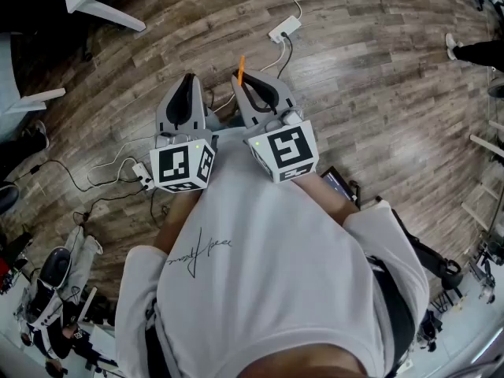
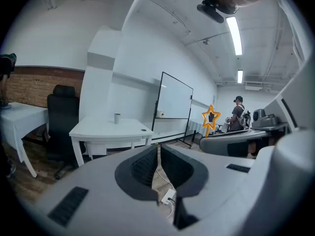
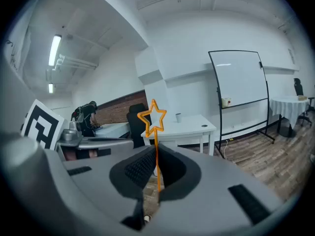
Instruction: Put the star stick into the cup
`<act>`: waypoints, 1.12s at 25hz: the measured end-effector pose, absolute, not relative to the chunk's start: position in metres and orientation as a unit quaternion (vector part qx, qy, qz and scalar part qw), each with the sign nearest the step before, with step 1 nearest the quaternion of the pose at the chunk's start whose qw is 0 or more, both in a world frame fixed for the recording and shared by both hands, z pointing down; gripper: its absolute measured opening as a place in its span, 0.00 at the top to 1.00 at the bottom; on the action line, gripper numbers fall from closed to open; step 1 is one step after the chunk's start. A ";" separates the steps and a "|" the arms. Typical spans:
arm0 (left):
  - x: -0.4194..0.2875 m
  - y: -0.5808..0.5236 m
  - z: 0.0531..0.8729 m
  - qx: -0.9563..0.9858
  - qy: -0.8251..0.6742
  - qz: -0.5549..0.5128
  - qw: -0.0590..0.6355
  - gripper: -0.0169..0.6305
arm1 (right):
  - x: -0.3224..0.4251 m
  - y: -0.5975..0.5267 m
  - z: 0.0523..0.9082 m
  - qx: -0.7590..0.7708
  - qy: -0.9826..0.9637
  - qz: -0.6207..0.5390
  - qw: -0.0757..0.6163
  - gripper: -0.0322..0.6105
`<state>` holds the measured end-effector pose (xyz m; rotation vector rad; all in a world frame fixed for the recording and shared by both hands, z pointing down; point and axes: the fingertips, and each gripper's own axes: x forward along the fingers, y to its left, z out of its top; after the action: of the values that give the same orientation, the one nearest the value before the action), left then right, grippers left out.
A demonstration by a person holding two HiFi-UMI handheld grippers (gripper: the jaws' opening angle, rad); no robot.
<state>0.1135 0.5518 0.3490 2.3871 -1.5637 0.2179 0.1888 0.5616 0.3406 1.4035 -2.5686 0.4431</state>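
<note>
The star stick point(image 3: 153, 117) is a thin orange rod topped with an open, outlined five-point star. It stands nearly upright, its stem pinched between the closed jaws of the right gripper point(image 3: 156, 155), with the star well clear above the jaw tips. From the head view only a short orange length point(image 1: 241, 67) shows past the jaws. In the left gripper view the star point(image 2: 210, 117) shows off to the right. The cup point(image 2: 117, 118) is small, pale and plain. It stands upright on a white table point(image 2: 101, 130) across the room, well apart from the stick, and shows in the right gripper view point(image 3: 178, 117) just beside the star.
</note>
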 end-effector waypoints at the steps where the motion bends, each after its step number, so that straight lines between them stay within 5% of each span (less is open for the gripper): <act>1: 0.113 0.551 0.349 0.825 -0.543 0.075 0.140 0.96 | 0.190 0.561 0.339 0.471 -0.865 0.146 0.091 0.92; 28: 0.052 0.444 0.347 0.813 -0.555 0.029 0.174 0.96 | 0.194 0.442 0.339 0.483 -0.856 0.160 0.094 0.92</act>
<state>0.0524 0.4435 0.3467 2.3048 -1.5747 0.0817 0.1936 0.4420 0.3389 1.4327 -2.5385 0.4757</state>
